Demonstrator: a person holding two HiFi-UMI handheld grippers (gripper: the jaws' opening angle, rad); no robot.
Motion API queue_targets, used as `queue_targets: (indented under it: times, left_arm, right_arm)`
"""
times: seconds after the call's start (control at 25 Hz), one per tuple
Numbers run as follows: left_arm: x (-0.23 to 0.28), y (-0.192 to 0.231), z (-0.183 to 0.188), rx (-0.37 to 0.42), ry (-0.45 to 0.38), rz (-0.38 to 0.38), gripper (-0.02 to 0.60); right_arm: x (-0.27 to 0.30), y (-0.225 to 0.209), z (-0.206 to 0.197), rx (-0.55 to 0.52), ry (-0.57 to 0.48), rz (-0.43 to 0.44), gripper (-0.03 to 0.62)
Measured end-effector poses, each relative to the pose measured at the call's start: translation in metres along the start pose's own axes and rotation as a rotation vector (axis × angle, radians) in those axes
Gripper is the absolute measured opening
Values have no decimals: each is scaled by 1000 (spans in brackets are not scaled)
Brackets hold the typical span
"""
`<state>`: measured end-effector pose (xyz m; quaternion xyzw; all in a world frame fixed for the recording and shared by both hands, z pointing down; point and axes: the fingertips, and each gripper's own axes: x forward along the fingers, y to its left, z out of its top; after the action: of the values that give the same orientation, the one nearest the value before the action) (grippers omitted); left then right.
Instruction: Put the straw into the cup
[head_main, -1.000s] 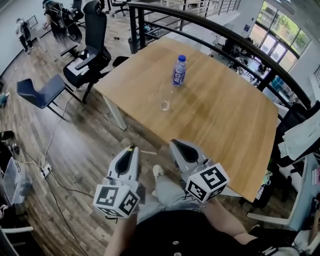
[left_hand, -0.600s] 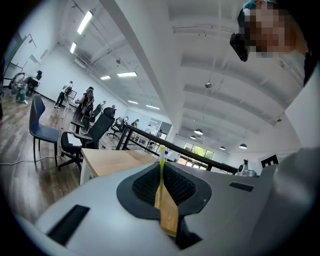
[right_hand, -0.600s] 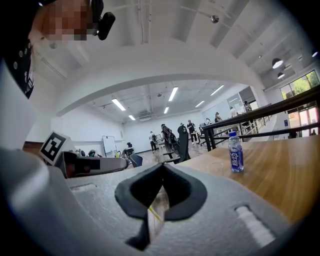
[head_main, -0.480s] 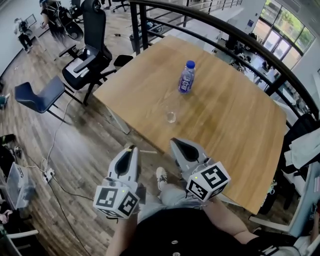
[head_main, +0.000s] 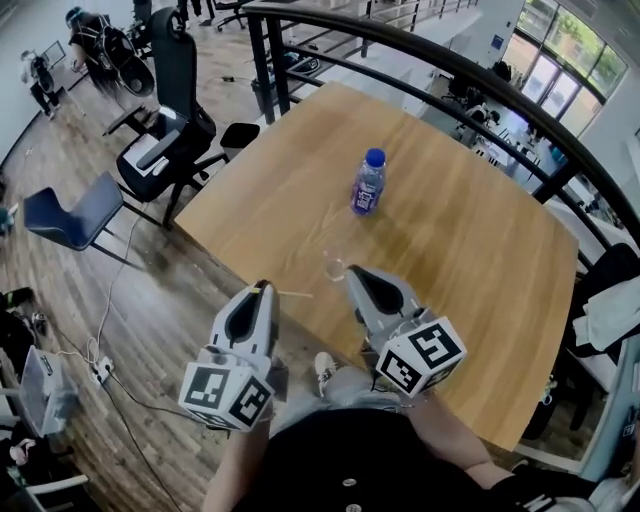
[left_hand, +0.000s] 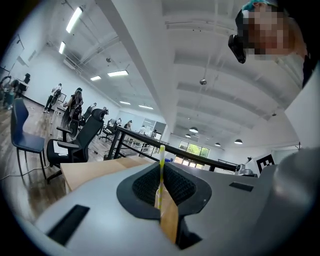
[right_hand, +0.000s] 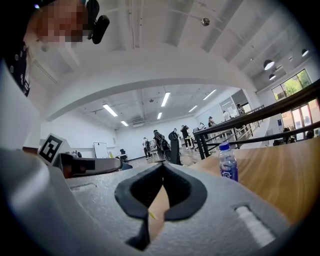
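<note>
**Now at the table edge: straw carried up to the cup**

Since a second ago, both grippers have advanced together to the near edge of the large light-wood table (head_main: 470, 250). The small clear cup (head_main: 334, 267) was then well ahead of them. It now stands just beyond the tips of the right gripper (head_main: 353, 272).

The left gripper (head_main: 263, 289) is clamped on the thin yellow-and-white striped straw (head_main: 295, 294), as before. The straw's free end juts sideways toward the right gripper, near the cup but not over it. The right gripper's jaws are closed together on nothing.

Judgement: the approach looks about done. Turning the straw and lowering it into the cup remain.

Edges and room: the cup sits close to the table's near edge, so a sideways knock could send it off. The clear plastic water bottle with a blue cap (head_main: 368, 183) stands well apart, farther in. Bare tabletop lies around the cup. The dark curved railing (head_main: 450, 72) runs behind the far side, away from the work.
</note>
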<state>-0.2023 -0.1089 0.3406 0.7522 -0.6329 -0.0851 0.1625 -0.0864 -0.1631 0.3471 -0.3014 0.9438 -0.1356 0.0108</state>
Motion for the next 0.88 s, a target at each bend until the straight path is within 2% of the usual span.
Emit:
queue_targets:
  times: [0.36,0.6,0.88]
  left_arm:
    - [41,-12,11,2,-14,-68,35]
    - [54,-19,29,29,-99,-114,35]
    - [76,-17,34,25,-68,-195,35]
  right_arm:
    - [4,-30,9,20,-21,-35,-2]
    - [-2,-48,10,18,-36,-99,-2]
    - [1,-57,13,21,-45,-180,-2]
